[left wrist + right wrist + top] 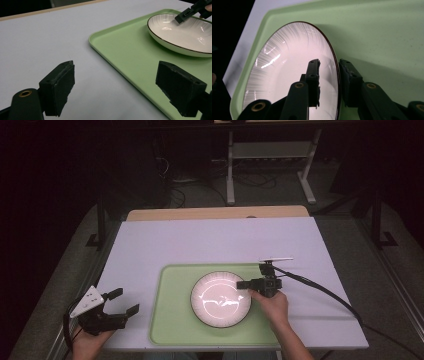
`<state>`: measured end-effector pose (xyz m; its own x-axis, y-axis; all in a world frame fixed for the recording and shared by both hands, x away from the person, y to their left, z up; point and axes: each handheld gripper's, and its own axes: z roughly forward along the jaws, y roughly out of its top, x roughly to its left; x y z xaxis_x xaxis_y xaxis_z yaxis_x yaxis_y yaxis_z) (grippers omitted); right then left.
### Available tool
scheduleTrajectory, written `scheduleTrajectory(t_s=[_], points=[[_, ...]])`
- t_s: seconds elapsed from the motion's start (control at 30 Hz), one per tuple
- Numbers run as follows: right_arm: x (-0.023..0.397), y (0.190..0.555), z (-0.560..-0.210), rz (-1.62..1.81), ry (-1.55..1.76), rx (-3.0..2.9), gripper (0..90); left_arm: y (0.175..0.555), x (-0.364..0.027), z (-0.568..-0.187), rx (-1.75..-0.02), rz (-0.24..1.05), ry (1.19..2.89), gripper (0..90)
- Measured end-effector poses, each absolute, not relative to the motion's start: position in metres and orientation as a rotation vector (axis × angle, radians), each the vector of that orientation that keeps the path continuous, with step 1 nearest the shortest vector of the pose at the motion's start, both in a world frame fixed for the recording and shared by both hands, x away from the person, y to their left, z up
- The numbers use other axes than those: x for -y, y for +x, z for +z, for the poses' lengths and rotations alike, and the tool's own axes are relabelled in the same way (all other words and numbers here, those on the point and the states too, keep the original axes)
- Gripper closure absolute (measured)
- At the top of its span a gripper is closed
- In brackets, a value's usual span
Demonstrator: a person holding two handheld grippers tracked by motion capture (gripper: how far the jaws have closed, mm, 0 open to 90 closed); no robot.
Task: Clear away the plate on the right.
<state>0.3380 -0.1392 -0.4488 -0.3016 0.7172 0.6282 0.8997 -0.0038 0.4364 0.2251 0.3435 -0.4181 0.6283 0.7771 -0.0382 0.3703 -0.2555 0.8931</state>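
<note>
Straddling the plate's [220, 299] three-o'clock rim for a lift off the tray [170, 320], the right gripper [243, 284] is narrow but unclosed; left gripper [124, 302] waits wide.

The right gripper [243, 284] straddles the near-right rim of the plate [221, 299], one jaw inside the rim and one outside, with a gap still showing; the right hand [271, 304] holds it from behind. The left gripper [124, 301] hangs well left of the plate, jaws wide apart, held by the left hand [90, 338].
</note>
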Motion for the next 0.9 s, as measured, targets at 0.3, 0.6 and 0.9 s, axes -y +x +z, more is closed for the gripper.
scheduleTrajectory(t_s=[0.3, 0.6, 0.9], points=[[0.140, 0.338, -0.447, -1.223, -1.702, 2.049, 62.7, 0.225, -0.344, -0.418, -0.918, 0.517, 1.860, 15.4], [0.153, 0.335, -0.431, -1.324, -1.683, 2.151, 52.7, 0.225, -0.342, -0.418, -0.916, 0.515, 1.864, 15.4], [0.169, 0.333, -0.426, -1.429, -1.664, 2.206, 43.7, 0.225, -0.341, -0.419, -0.916, 0.512, 1.871, 15.4]])
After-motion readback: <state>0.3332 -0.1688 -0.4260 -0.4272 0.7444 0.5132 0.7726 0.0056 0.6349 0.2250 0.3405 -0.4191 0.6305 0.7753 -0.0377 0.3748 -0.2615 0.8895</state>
